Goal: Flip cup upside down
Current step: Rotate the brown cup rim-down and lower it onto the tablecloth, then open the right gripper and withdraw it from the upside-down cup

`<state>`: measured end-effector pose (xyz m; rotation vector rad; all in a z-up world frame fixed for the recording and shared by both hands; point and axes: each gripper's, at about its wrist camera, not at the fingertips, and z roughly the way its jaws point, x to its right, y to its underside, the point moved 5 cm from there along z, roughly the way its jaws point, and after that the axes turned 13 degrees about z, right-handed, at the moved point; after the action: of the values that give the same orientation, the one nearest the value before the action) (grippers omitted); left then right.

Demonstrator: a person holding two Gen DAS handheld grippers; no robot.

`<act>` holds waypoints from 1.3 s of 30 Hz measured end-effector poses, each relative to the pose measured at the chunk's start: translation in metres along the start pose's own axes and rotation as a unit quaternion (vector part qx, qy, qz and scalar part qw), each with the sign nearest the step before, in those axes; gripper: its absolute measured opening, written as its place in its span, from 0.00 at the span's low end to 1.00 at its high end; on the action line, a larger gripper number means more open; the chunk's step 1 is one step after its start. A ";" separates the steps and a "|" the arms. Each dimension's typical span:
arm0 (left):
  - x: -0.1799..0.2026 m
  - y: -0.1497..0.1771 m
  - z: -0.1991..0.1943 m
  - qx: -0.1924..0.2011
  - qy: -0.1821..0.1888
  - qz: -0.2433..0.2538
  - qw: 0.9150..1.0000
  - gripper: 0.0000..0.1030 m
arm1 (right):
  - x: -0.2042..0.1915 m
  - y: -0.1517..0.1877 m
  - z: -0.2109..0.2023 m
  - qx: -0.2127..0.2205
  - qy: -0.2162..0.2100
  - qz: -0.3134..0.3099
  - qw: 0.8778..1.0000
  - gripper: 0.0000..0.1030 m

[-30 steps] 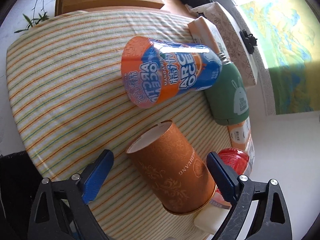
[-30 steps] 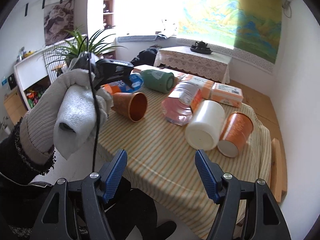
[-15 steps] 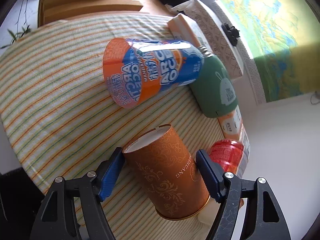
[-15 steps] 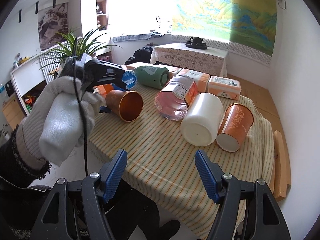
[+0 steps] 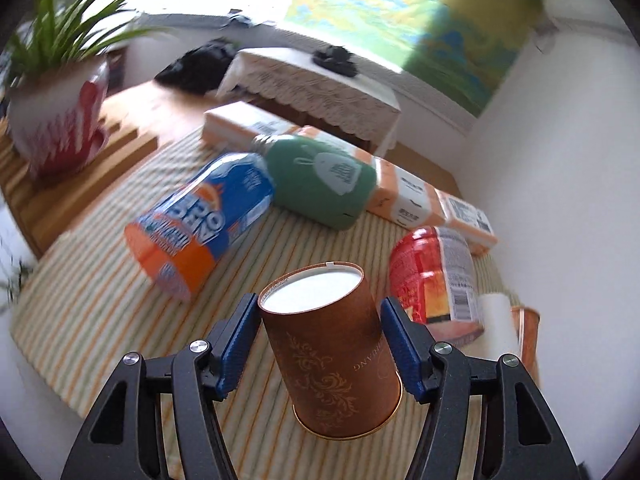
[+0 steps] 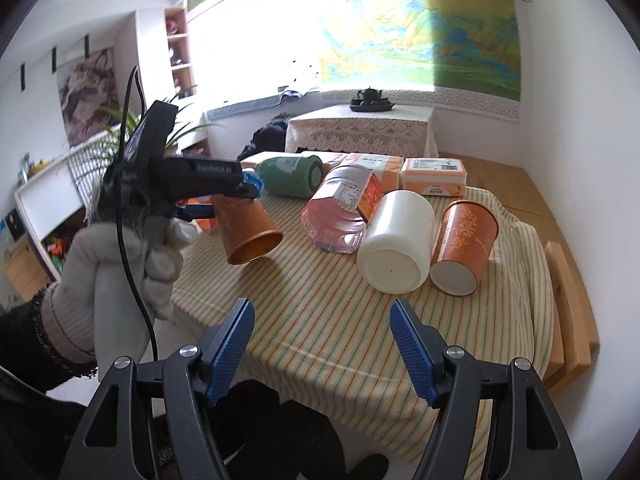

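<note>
Clamped by the left gripper (image 5: 320, 350) above the striped table (image 5: 100, 312), brown cup (image 5: 332, 356) tilted rim-down, best lowered level onto bare cloth clear of the bottles, right gripper (image 6: 322, 344) spread wide and empty

The brown cup (image 5: 332, 356) held sideways reads a partial "ANG"

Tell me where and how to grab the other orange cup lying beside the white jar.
Grip the orange cup across its side wall near the middle, coming from above with the open right hand-held gripper. It lies on its side, white base toward the camera. The white jar touches one flank, so pinching its top and bottom edges is likely easier.
</note>
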<state>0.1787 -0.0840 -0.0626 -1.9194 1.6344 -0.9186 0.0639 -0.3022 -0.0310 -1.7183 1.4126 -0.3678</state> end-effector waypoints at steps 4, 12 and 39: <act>0.014 0.003 -0.004 0.011 0.007 0.057 0.998 0.62 | 0.002 0.000 -0.001 0.010 0.007 0.015 1.000 0.65; 0.036 0.021 -0.008 0.005 0.045 0.121 0.992 0.64 | 0.000 0.002 -0.002 0.019 0.018 0.034 0.999 0.65; -0.023 0.055 -0.106 0.083 0.016 0.192 0.978 0.92 | -0.058 0.012 -0.009 0.095 0.082 0.024 0.992 0.79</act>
<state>0.0620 -0.0642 -0.0344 -1.4166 1.8006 -0.8948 0.0311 -0.2532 -0.0179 -1.5256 1.4822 -0.6103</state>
